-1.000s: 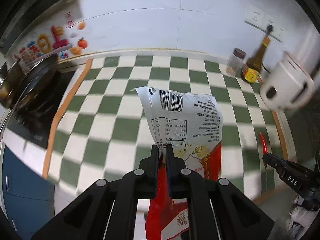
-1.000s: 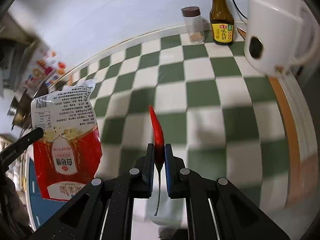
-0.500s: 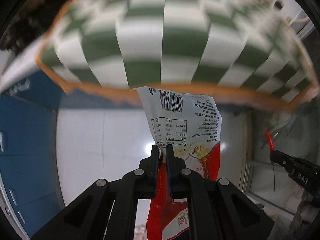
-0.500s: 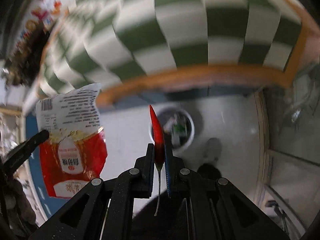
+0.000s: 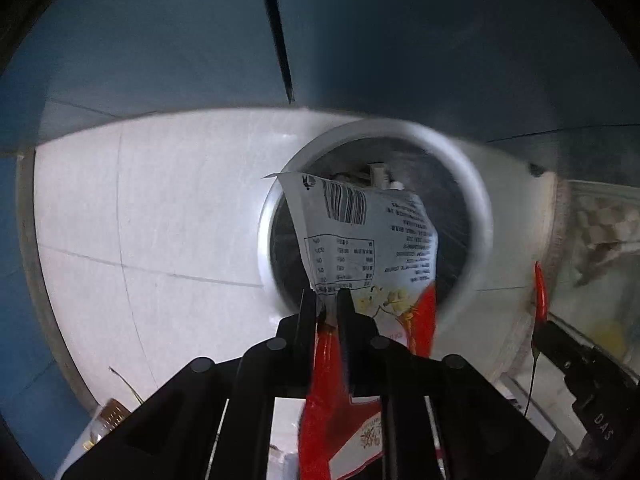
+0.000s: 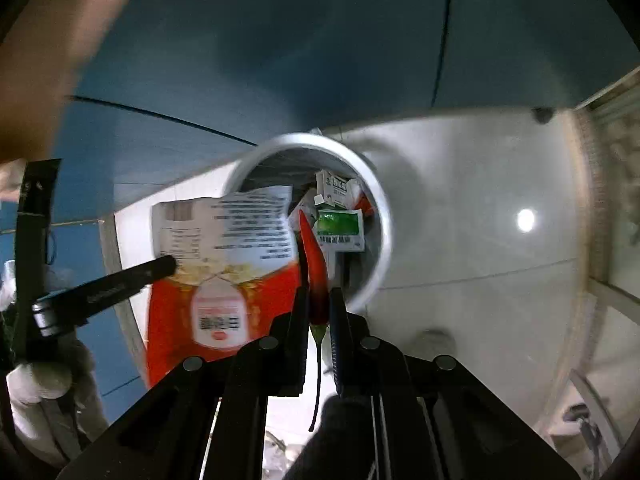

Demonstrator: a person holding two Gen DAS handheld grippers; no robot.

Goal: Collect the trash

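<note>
My left gripper (image 5: pixel 326 304) is shut on a red and white food bag (image 5: pixel 360 240), which hangs over the mouth of a round white trash bin (image 5: pixel 476 208) on the floor. My right gripper (image 6: pixel 319 300) is shut on a red chili pepper (image 6: pixel 314 256), its tip over the same bin (image 6: pixel 382 240). The bag (image 6: pixel 224 264) and the left gripper (image 6: pixel 116 284) show at left in the right wrist view. The chili (image 5: pixel 541 292) and right gripper (image 5: pixel 576 364) show at right in the left wrist view. The bin holds several cartons and wrappers (image 6: pixel 340 226).
Blue cabinet fronts (image 5: pixel 360 40) stand behind the bin. The floor is of pale tiles (image 5: pixel 160 220). A glass door frame (image 6: pixel 604 208) runs along the right. A dark shoe (image 6: pixel 344 420) shows below the right gripper.
Both grippers have swung down from the checked countertop to the floor, still holding the bag and the chili. The trash bin is now close, right under both items.
</note>
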